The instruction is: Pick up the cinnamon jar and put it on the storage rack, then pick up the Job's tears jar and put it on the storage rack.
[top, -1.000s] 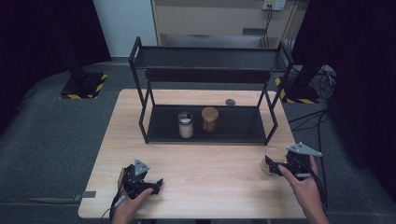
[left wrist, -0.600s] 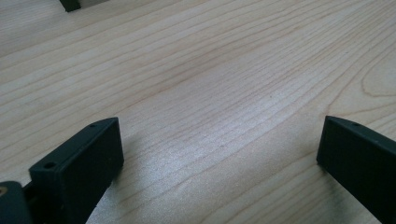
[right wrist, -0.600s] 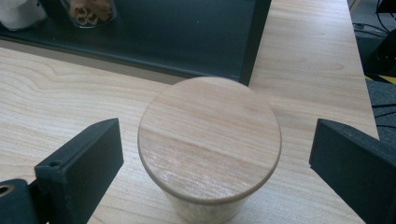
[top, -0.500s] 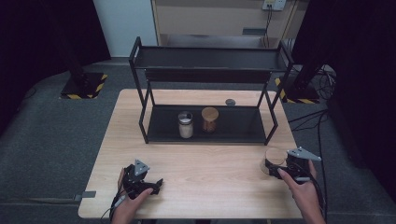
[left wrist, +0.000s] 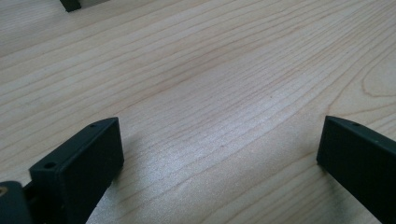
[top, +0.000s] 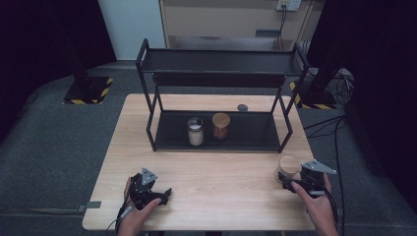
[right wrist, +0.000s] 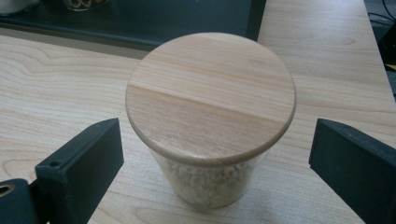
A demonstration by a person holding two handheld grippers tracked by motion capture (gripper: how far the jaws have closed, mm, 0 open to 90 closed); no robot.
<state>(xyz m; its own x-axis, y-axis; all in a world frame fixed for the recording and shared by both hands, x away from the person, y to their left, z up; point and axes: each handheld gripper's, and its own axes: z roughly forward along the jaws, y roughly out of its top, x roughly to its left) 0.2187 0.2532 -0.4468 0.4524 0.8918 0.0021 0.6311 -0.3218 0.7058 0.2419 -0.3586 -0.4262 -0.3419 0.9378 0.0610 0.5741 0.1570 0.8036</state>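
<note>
Near the right front corner of the surface (top: 206, 172) stands a clear jar (right wrist: 210, 116) with a round wooden lid, upright, filled with pale grains. It sits directly ahead of your right claw (top: 287, 183), between that claw's two black jaws, which are spread wide apart with a gap on each side of the glass, touching nothing. The jar's long axis is vertical, and the claw looks slightly down onto the lid. Your right hand (top: 319, 209) holds that claw low and level, pointed left toward the jar. Your left claw (top: 164, 192), jaws also apart and empty, rests well away at the front left. Farther back, a black rack (top: 219, 98) holds two more jars.
</note>
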